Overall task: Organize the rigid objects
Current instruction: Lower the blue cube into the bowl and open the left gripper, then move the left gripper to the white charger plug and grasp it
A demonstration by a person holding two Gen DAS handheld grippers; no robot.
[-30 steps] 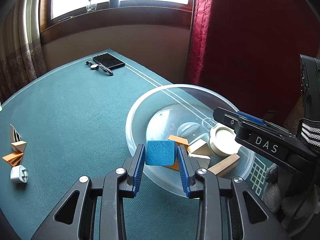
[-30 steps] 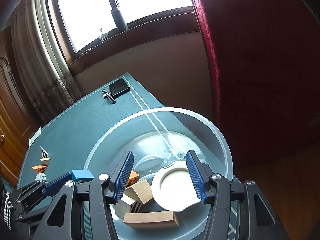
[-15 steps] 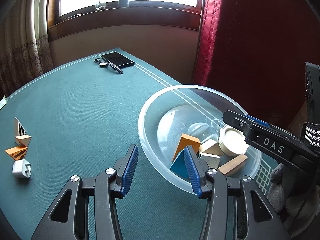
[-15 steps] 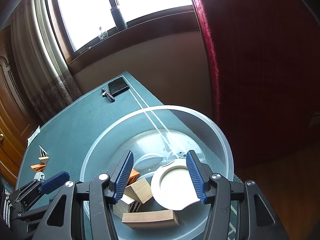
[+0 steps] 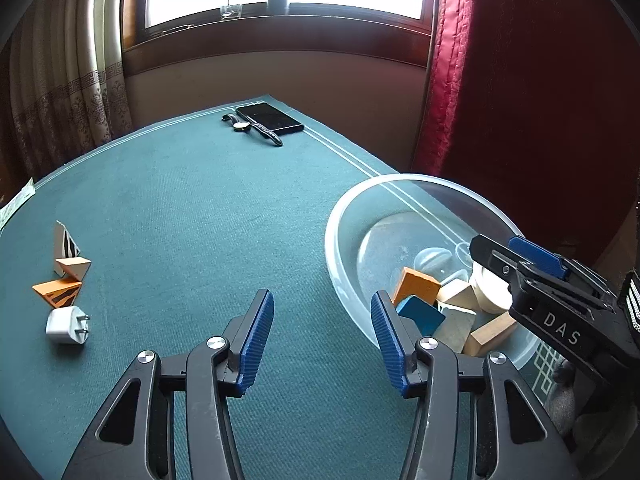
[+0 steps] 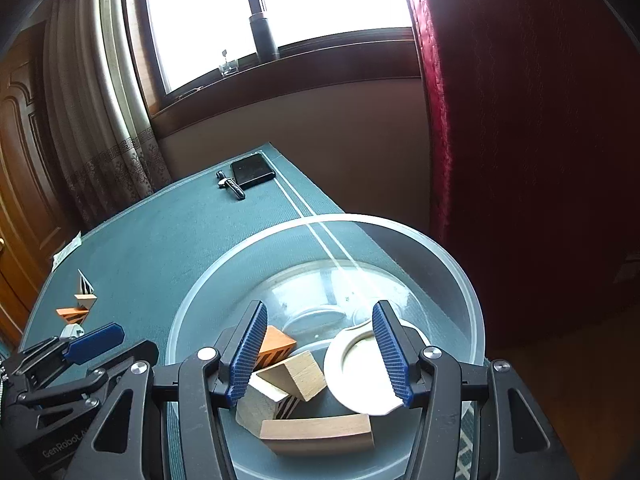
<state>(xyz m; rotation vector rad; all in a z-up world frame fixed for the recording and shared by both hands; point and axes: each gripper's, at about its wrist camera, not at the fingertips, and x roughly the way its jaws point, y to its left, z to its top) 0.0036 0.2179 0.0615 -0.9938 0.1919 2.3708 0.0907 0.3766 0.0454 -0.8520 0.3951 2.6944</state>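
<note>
My left gripper (image 5: 322, 336) hovers over the green table mat just left of the clear bowl (image 5: 334, 248); its jaws are opening with nothing between them. The blue block (image 5: 420, 314) lies inside the bowl against an orange block (image 5: 416, 286) and pale wooden blocks (image 5: 456, 300). My right gripper (image 6: 320, 350) stands open above the bowl (image 6: 460, 280), over a wooden block (image 6: 298, 372) and a white round dish (image 6: 358, 378), gripping neither. A curved wooden piece (image 6: 316, 434) lies nearest the camera.
At the left of the mat lie a white plug (image 5: 66, 324), an orange striped wedge (image 5: 58, 292), a wooden triangle (image 5: 72, 266) and a striped white piece (image 5: 64, 240). A phone (image 5: 268, 118) and watch (image 5: 252, 128) sit at the far edge. A red curtain hangs at the right.
My left gripper let go of the blue block, which dropped into the bowl, then drew away to the left with its jaws apart. The right gripper stayed put.
</note>
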